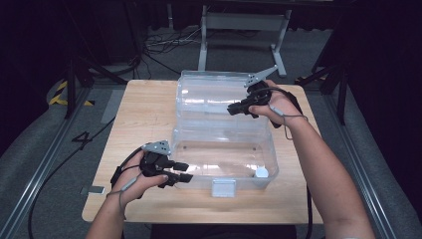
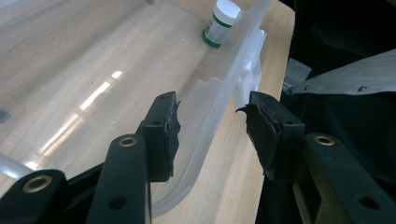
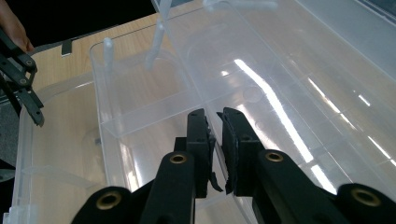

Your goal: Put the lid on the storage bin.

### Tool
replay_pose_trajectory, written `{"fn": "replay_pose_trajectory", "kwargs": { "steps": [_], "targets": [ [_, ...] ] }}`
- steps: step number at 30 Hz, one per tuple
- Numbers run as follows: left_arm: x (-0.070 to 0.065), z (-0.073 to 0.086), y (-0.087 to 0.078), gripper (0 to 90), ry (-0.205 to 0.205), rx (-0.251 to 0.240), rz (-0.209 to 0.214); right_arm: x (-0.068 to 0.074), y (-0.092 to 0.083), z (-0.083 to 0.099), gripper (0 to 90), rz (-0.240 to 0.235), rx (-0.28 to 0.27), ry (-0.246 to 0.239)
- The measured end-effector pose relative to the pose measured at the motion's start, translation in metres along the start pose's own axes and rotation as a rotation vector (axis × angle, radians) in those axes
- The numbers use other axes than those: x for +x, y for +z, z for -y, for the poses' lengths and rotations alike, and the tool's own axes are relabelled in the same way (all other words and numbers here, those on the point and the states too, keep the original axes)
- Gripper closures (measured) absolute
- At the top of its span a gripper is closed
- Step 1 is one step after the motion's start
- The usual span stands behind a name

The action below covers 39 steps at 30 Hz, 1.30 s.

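L. gripper (image 1: 181, 172), nearest cam., jaws spread astride front wall of clear box (image 1: 199, 172) on table (image 1: 144, 114), apparently to steady it, w/ small bottle (image 1: 261, 173) inside at front-right corner; R. gripper (image 1: 233, 109) pinches raised lid (image 1: 209, 94), keeping it open.

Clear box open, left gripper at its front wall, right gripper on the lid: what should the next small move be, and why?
Probably close the left gripper on the box's front wall. Its jaws stand open astride that wall, one inside and one outside, not yet pressing. The right gripper is shut on the raised lid, so steadying the box seems the sensible next step.
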<state>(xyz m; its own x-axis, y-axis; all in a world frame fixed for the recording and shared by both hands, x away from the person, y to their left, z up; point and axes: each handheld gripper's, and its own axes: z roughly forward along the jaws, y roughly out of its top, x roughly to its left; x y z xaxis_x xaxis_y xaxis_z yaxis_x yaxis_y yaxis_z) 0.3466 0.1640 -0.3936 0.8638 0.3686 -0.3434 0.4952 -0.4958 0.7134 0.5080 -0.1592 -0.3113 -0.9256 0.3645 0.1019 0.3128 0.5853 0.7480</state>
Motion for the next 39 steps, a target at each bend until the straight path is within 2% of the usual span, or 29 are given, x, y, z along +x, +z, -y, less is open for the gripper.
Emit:
{"fn": "replay_pose_trajectory", "kwargs": {
  "steps": [14,25,31,39],
  "targets": [
    [-0.001,0.001,0.016,55.5,0.009,0.061,-0.004,0.0,0.0,0.001,82.3,-0.004,-0.006,0.013],
    [-0.001,0.002,0.022,63.0,0.022,0.11,-0.01,-0.001,0.001,0.003,82.4,-0.01,-0.02,0.018],
    [0.0,0.002,0.022,70.6,0.045,0.113,-0.034,-0.001,0.0,0.003,82.4,-0.013,-0.022,0.018],
    [-0.001,0.003,0.024,70.9,0.06,0.119,-0.045,0.0,0.0,0.003,82.4,-0.007,-0.021,0.018]
  ]
}}
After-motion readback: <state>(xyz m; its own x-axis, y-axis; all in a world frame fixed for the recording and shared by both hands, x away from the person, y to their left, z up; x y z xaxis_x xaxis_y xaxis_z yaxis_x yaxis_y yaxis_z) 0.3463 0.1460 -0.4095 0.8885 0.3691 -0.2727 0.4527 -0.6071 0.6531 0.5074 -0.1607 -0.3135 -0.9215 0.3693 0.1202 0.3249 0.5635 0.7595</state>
